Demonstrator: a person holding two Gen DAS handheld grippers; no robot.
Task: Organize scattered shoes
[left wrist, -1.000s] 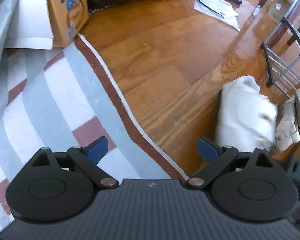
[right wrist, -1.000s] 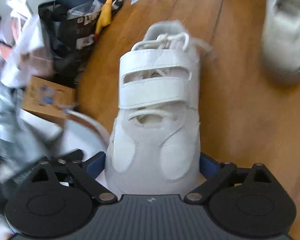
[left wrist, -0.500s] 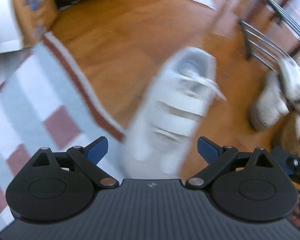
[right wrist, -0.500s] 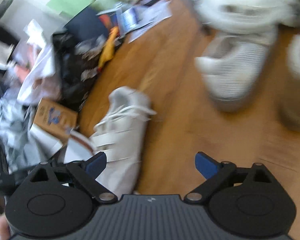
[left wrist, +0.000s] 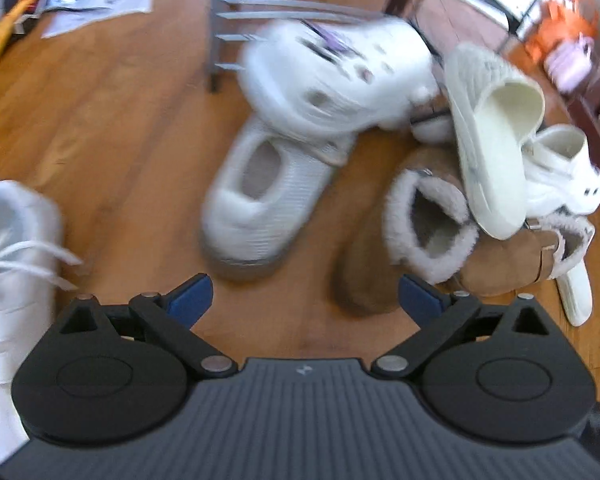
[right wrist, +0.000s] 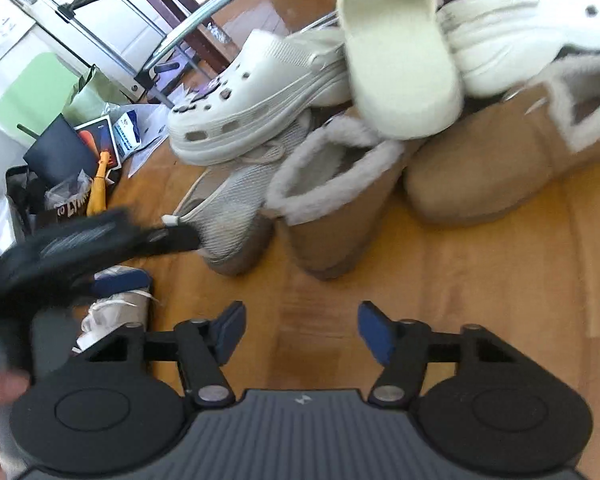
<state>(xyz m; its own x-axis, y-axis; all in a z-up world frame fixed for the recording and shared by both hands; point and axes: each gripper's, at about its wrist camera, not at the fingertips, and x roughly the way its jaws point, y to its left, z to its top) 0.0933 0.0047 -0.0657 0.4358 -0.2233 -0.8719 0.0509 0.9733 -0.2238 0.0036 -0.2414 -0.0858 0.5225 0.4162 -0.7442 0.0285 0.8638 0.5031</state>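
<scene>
A pile of shoes lies on the wood floor ahead of both grippers: a white clog (left wrist: pixel 332 76) (right wrist: pixel 260 108), a grey knit shoe (left wrist: pixel 260 200) (right wrist: pixel 236 208), a tan fur-lined boot (left wrist: pixel 420 220) (right wrist: pixel 336 200), a cream slide (left wrist: pixel 492 136) (right wrist: pixel 396 60) and a white chunky sneaker (left wrist: pixel 560 176) (right wrist: pixel 532 28). A white strap sneaker (left wrist: pixel 12 264) lies at the left gripper's left. My left gripper (left wrist: pixel 304 296) is open over bare floor. My right gripper (right wrist: pixel 302 330) is closing, jaws apart, nothing between them. The left gripper (right wrist: pixel 148 258) shows blurred in the right wrist view.
A metal shoe rack (left wrist: pixel 236 20) stands behind the pile. Papers (left wrist: pixel 96 0) and a black bag with clutter (right wrist: pixel 60 152) lie at the far left. A second tan fur-lined shoe (right wrist: pixel 520 148) rests at the right of the pile.
Both views swung away from the rug and the white strap sneaker to the shoe pile. The right gripper let go of the strap sneaker, and its jaws have since narrowed.
</scene>
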